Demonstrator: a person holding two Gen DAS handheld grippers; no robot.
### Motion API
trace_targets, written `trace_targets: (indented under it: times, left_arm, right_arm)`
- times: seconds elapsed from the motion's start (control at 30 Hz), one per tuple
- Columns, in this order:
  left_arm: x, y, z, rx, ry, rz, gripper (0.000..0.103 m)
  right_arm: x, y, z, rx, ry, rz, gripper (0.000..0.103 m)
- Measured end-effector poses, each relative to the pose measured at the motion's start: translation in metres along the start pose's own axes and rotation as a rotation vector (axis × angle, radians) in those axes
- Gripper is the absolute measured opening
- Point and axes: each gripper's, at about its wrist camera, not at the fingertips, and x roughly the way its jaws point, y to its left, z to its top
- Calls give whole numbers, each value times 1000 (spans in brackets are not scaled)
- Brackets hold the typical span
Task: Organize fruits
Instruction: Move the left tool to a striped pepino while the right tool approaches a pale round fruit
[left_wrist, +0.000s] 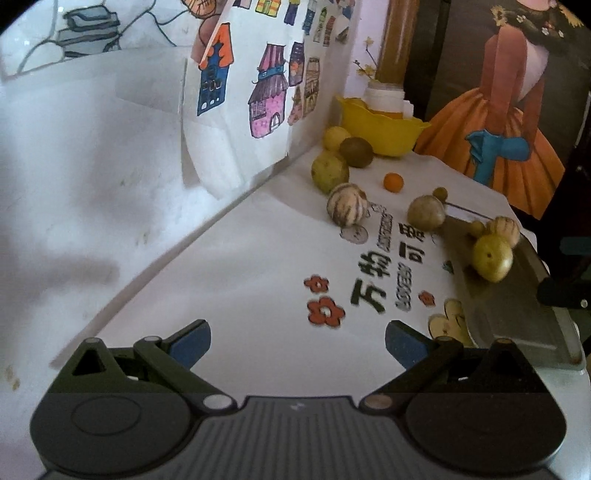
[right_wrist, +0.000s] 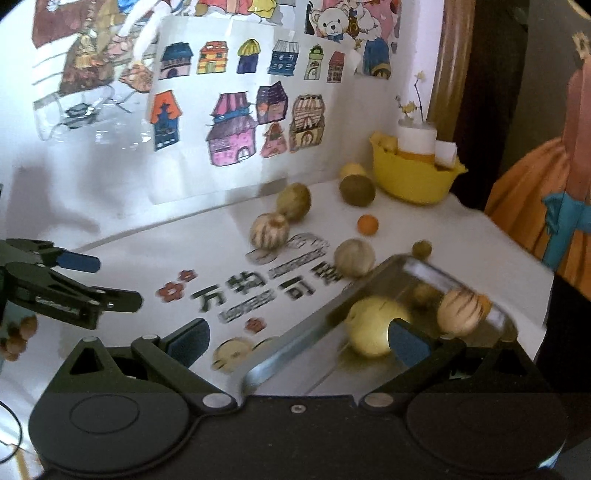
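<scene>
We see left gripper (left_wrist: 297, 345) spread wide, low over table (left_wrist: 258, 266) | right gripper (right_wrist: 298, 345) spread over metal tray (right_wrist: 295, 345) | tray holds yellow-green fruit (right_wrist: 373, 325), striped fruit (right_wrist: 460, 312)

Motion blur smears the far rim of the metal tray (right_wrist: 424, 269) in the right wrist view, and the striped fruit (right_wrist: 461, 312) inside it loses its edges. A blue finger pad (right_wrist: 408, 343) covers part of the pale yellow fruit (right_wrist: 373, 321). Printed characters on the table sheet (right_wrist: 236, 288) are too soft to read. The yellow bowl (left_wrist: 384, 129) hides its contents behind a white jar (left_wrist: 384, 98).
</scene>
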Motion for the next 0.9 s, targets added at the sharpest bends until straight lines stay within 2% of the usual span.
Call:
trace_targets:
  times: [0.37, 0.73, 0.9]
  left_arm:
    - [49, -6, 38, -38, -35, -20, 103]
    - [95, -24, 71, -41, -48, -41, 103]
    - [109, -32, 79, -24, -49, -51, 103]
  right_arm:
    - [63, -22, 32, -145, -42, -21, 102]
    - [125, -32, 40, -344, 31, -32, 102]
    - [136, -40, 43, -324, 48, -7, 102]
